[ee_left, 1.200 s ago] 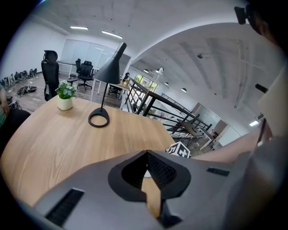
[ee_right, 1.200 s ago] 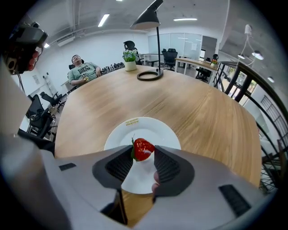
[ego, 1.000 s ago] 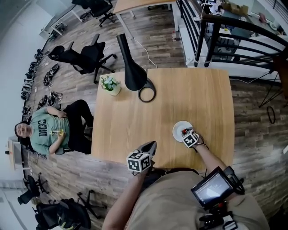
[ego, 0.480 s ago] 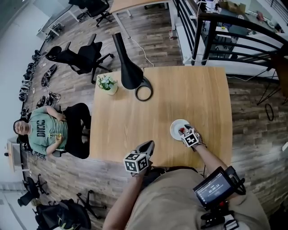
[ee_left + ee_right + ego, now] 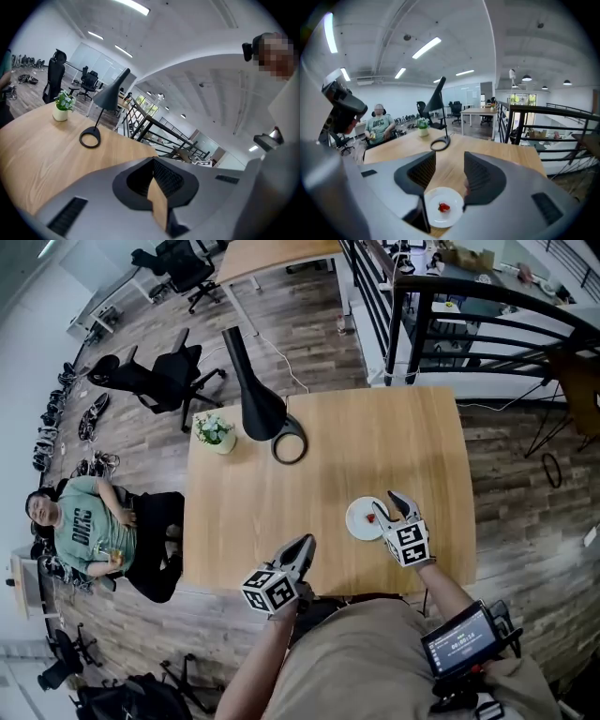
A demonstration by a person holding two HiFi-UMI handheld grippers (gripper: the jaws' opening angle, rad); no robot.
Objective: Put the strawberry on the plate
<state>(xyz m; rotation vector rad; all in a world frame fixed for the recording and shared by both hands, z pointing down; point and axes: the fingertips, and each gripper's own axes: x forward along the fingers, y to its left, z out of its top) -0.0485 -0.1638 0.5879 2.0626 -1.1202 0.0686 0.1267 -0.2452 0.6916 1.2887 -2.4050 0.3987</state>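
Releasing seems to be the step in hand: the right claw (image 5: 449, 180) is opening its jaws, and the strawberry (image 5: 444, 207) lies free on the plate (image 5: 453, 197), just below and between them. Next, I judge, this claw must only lift straight away. The left claw (image 5: 157, 199) is closed and empty.

Black lamp (image 5: 253, 404) beside potted plant (image 5: 214, 430) on table (image 5: 394, 446); person (image 5: 80, 531) seated beside table
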